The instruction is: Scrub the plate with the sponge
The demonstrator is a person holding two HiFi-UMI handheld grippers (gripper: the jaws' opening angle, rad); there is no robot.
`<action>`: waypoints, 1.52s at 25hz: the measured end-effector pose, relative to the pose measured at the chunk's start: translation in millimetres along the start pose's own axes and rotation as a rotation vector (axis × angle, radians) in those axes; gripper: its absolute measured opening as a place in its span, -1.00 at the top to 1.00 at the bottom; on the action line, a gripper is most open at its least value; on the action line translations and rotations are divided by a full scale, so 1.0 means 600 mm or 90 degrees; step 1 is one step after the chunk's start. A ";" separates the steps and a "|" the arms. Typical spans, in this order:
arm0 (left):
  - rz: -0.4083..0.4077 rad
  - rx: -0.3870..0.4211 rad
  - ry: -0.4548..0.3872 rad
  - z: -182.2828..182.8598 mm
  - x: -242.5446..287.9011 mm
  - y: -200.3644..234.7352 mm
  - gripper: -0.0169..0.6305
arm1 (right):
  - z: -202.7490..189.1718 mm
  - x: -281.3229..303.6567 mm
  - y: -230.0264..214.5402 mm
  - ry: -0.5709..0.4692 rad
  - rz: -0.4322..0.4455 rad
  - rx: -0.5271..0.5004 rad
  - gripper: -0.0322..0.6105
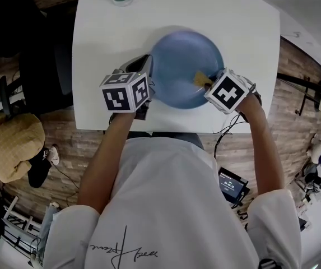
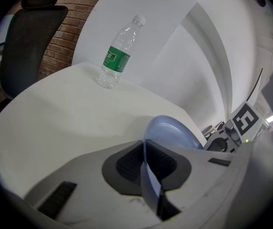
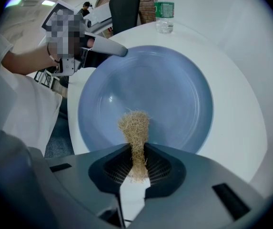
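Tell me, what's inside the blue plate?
Only the scratchy tan sponge, pinched in the right gripper's jaws, pokes in over the plate. The rest looks bare. The spot right under the sponge is covered.

counter [image 1: 205, 4]: white top, rounded corners, near edge towards the camera in the head view.

water bottle [image 2: 118, 55]: clear plastic, green label band, white cap fitted. stands upright near the counter's far edge. fill level cannot be determined.

office chair [image 2: 29, 42]: black, high back, positioned off the counter's far left side, not touching it.

floor [image 1: 70, 144]: brown plank pattern, visible on both sides of the counter.

fabric bundle [image 1: 12, 144]: mustard yellow, heaped, left of the counter; a dark item lies just beside it.

screen device [image 1: 232, 185]: small, lit bluish display, on the floor at right. clutter at the far right edge is too small to identify.
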State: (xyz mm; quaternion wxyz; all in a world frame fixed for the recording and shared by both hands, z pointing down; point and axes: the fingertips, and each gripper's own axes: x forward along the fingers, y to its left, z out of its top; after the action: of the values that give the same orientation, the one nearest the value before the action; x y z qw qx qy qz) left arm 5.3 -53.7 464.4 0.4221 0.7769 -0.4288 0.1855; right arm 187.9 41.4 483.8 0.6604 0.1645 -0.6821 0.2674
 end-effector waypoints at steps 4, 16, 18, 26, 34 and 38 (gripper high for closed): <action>0.000 0.003 0.001 0.000 0.000 -0.001 0.87 | 0.004 -0.002 -0.011 -0.003 -0.014 -0.001 0.75; 0.000 0.011 0.006 -0.001 0.000 -0.002 0.87 | 0.011 -0.009 -0.057 -0.017 -0.057 0.045 0.75; -0.001 0.011 0.006 -0.002 0.001 -0.005 0.87 | 0.017 -0.009 -0.063 -0.031 -0.060 0.051 0.75; 0.001 0.014 0.008 -0.002 0.002 -0.005 0.87 | 0.043 -0.008 -0.095 -0.076 -0.100 0.099 0.75; 0.003 0.013 0.008 -0.003 0.001 -0.004 0.87 | 0.073 -0.007 -0.113 -0.100 -0.138 0.125 0.75; 0.004 0.007 0.006 -0.002 0.001 -0.004 0.88 | 0.089 -0.007 -0.119 -0.100 -0.197 0.095 0.75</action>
State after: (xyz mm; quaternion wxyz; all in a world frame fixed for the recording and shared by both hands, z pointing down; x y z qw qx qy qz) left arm 7.7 -52.3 464.3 0.4193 0.7770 -0.4281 0.1929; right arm 185.6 -47.6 490.7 0.6245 0.3365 -0.6761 0.1992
